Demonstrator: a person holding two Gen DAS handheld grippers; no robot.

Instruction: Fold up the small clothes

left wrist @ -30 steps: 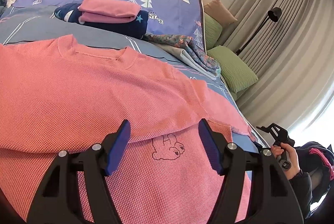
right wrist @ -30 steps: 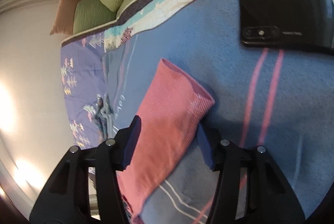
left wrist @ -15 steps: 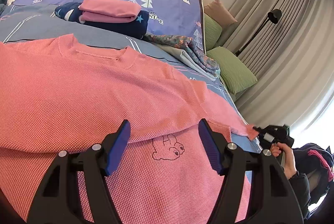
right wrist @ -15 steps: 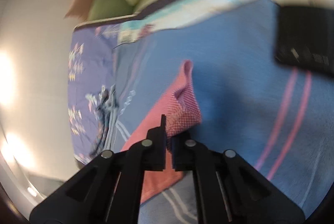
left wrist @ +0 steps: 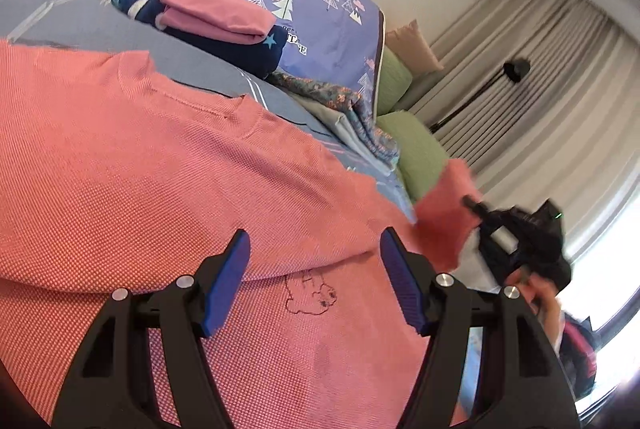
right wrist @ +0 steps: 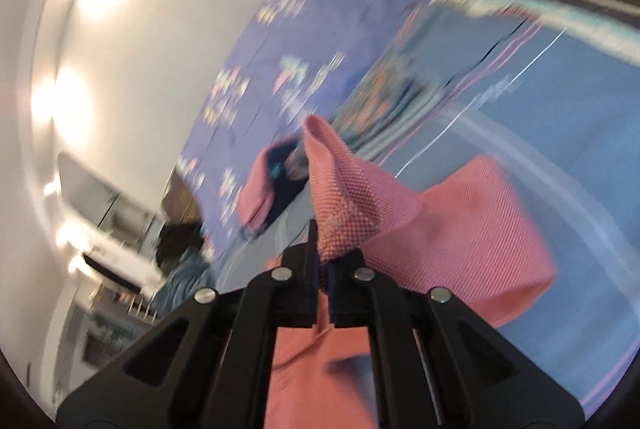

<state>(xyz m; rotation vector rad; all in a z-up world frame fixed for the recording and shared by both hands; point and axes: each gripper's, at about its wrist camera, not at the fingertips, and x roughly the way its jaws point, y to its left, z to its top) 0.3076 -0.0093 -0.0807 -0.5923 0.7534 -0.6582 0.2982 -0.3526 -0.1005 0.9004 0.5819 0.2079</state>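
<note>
A coral-pink knit sweater (left wrist: pixel 160 197) lies spread on the bed, with a small outline drawing (left wrist: pixel 310 295) near its folded lower part. My left gripper (left wrist: pixel 314 253) hovers just above the sweater, open, with nothing between its blue pads. My right gripper (right wrist: pixel 323 261) is shut on the sweater's sleeve cuff (right wrist: pixel 340 197) and holds it lifted off the bed; the sleeve (right wrist: pixel 472 229) trails down to the right. In the left wrist view, the right gripper (left wrist: pixel 474 207) appears at the right with the raised sleeve (left wrist: pixel 444 217) in it.
A folded pink garment (left wrist: pixel 216 11) rests on a folded navy one (left wrist: pixel 240 45) at the back of the bed. A crumpled floral cloth (left wrist: pixel 344 109) and green pillows (left wrist: pixel 420 149) lie to the right. Curtains (left wrist: pixel 540 89) and a floor lamp (left wrist: pixel 516 69) stand beyond.
My right gripper shut on the sleeve cuff, then lifted it off the bed and carried it over towards the sweater's body while rolling. The left gripper tilted a little and stayed open.
</note>
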